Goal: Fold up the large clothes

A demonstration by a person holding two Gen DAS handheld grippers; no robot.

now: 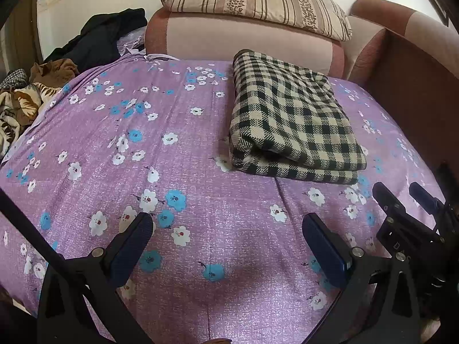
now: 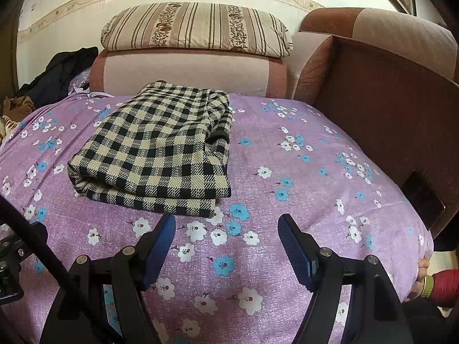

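The checked garment point(image 2: 155, 149) lies folded in a neat stack on the bed point(image 2: 315, 172), so this fold looks finished. Both the left claw point(image 1: 226, 246) and the right claw point(image 2: 226, 246) hang apart and empty, just short of its near edge. Next likely comes another piece from the clothes pile point(image 1: 20, 100) at the left; bare sheet lies around the stack, the sofa arm point(image 2: 373, 100) walls the right

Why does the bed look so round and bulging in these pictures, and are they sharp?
Both wrist views are fisheye: the purple floral sheet bulges like a dome and black corners frame each picture. The left wrist view shows the checked folded garment sharp; in the right wrist view lighting is soft and even, with only a faint shadow under the garment.
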